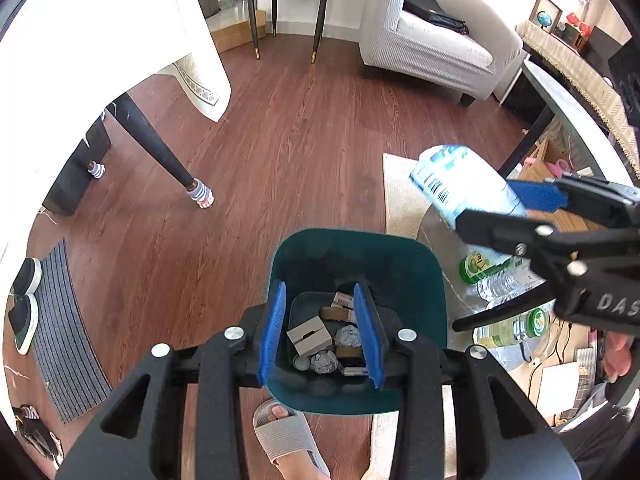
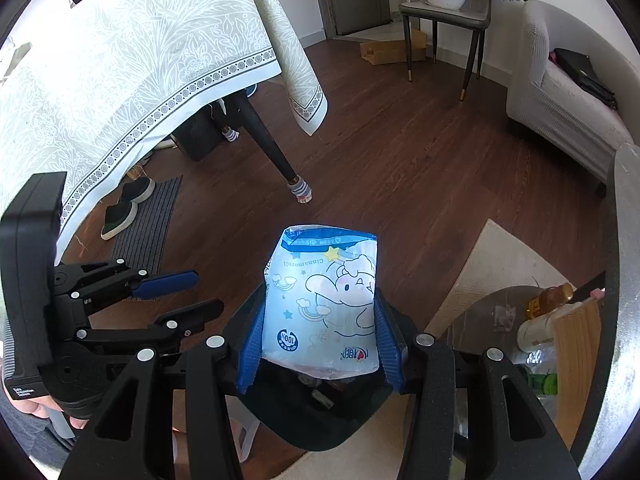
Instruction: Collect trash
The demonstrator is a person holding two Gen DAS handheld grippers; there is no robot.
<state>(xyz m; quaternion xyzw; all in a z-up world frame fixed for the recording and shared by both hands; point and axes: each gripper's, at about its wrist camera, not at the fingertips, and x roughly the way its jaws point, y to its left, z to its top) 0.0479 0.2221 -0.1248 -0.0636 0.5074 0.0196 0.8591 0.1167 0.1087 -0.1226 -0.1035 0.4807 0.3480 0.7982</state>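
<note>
Blue tissue pack (image 2: 320, 304), one, clamped in right hand-held gripper (image 2: 320, 344); left hand-held gripper (image 1: 320, 332) open, empty, over one green bin (image 1: 424, 280).

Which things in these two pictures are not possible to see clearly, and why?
- Bin floor, left wrist view: the left tongs cover part of it.
- Bin in the right wrist view: mostly behind the blue packet.
- Bottles: the right tongs cross them.
- Packet's small print: too small.

1 bin (image 1: 280, 264) – 2 paper balls (image 1: 324, 362), 1 blue wipes pack (image 2: 324, 304), approx. 3 bottles (image 1: 478, 266), 2 tools (image 1: 322, 330).
</note>
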